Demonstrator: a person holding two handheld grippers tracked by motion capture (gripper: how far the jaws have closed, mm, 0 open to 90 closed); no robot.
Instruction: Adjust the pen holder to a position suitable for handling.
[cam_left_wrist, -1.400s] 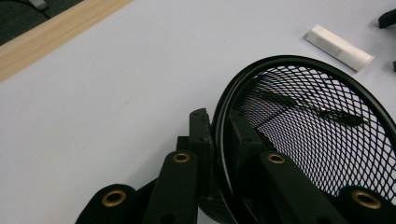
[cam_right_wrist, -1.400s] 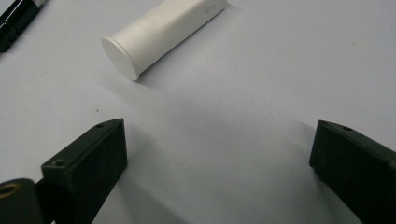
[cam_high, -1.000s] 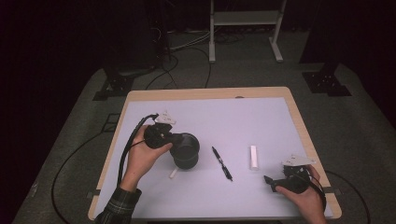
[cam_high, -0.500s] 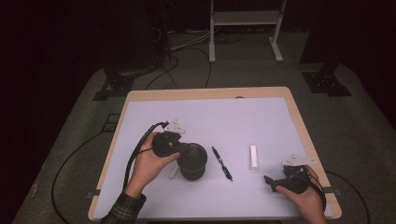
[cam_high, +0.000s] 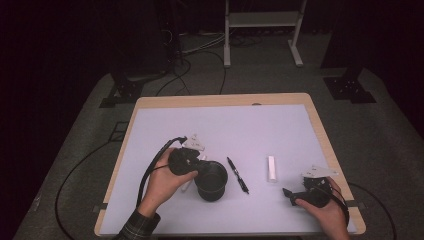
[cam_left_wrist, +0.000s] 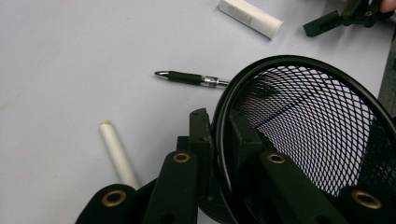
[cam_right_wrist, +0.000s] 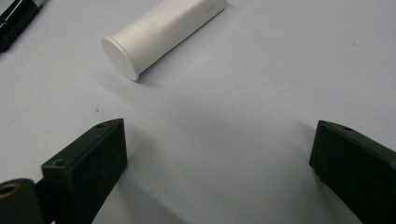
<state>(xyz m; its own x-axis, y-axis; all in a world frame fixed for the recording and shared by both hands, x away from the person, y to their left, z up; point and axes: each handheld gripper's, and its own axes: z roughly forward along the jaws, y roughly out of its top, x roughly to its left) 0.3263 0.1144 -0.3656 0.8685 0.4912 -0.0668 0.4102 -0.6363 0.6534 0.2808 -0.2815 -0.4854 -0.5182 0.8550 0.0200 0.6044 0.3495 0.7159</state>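
your left gripper (cam_high: 200, 169) has its jaws clamped on the rim of the mesh cup (cam_high: 210, 180): one jaw sits inside the wall, the other outside, the thin round rim pinched between them. the cup is black wire mesh, diamond weave, with a smooth solid ring at the top; in the high view it is near the middle of the worktop (cam_high: 220, 120), left of the pen, mouth upward and tilted slightly. whether its base rests on the surface you cannot tell from these views.

your right gripper (cam_high: 289, 194) rests low at the front right corner of the worktop, jaws standing wide apart with nothing between them; the jaws are matte black blocks with angled tips.

the worktop is a pale, flat, matte sheet with a light wooden edge. the pen (cam_high: 238, 174) is slim, black, with a metal band and tip, lying just right of the cup. the white tube (cam_high: 271, 169), a smooth plastic cylinder with a flat capped end, lies between the pen and your right gripper. a thin white stick (cam_left_wrist: 117, 154), chalky and round, lies beside the cup near your left hand (cam_high: 162, 182).
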